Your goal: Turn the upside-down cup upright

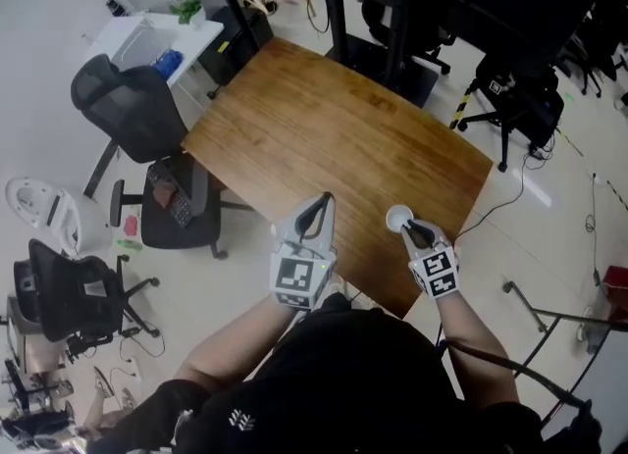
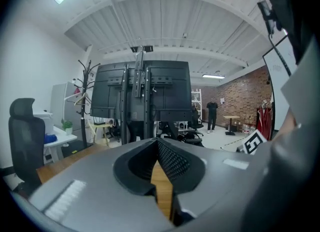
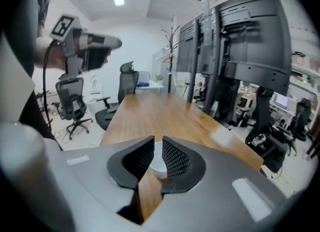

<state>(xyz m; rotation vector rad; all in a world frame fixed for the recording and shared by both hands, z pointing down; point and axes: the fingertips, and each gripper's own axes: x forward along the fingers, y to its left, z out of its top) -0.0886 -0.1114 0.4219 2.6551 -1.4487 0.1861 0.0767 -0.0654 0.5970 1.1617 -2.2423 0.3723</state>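
A small white cup (image 1: 398,216) stands on the wooden table (image 1: 334,128) close to its near edge, and from above its round mouth faces up. My right gripper (image 1: 410,229) sits just behind it, jaws parted a little. In the right gripper view the cup (image 3: 159,165) shows through the narrow gap beyond the right gripper (image 3: 158,142) tips, and the pads do not press on it. My left gripper (image 1: 327,197) hovers over the table to the cup's left, its tips meeting. In the left gripper view the left gripper (image 2: 157,141) holds nothing, with only wood (image 2: 161,186) below.
Black office chairs (image 1: 137,109) (image 1: 69,295) stand left of the table, with a white desk (image 1: 147,40) behind them. A black stand (image 1: 392,11) rises at the table's far side. The person's body is against the near corner. A distant person (image 2: 212,114) stands by a brick wall.
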